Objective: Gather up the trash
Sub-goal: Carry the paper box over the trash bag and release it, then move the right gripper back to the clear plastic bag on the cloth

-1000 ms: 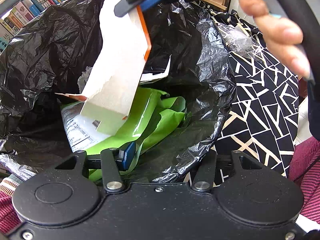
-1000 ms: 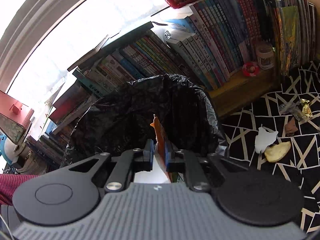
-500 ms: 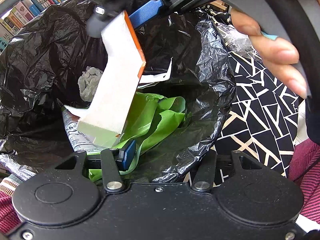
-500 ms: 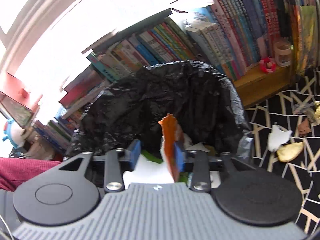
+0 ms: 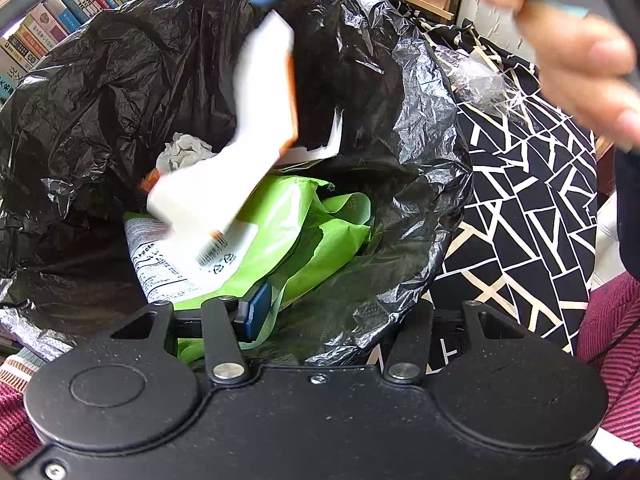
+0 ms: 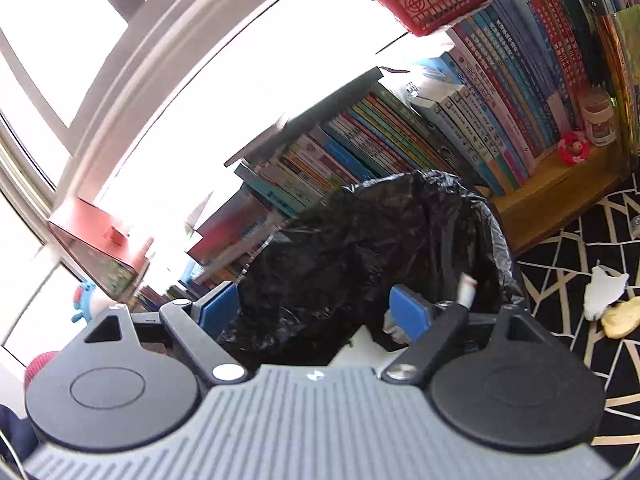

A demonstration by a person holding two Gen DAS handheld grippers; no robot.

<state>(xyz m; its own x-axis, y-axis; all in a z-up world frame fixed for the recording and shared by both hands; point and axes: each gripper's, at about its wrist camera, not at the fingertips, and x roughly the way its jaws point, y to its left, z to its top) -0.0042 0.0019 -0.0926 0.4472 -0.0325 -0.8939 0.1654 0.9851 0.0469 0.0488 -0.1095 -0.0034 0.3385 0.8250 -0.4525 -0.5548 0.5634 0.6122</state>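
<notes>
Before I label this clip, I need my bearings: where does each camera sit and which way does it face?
Left wrist: on the left gripper, looking steeply down into the black plastic trash bag, whose rim its fingers clamp; a blurred white-and-orange carton falls in; a hand shows.
Right wrist: on the right gripper, jaws just opened and empty, facing across the bag toward the row of colourful books.
Shared: the bag, books, black-and-cream patterned cloth.

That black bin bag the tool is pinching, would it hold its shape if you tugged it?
Probably not. The black bin bag looks thin and crinkled, so it should stretch and fold. Its glossy film may slip in the left tool. It seems light, so a pull might drag it.
</notes>
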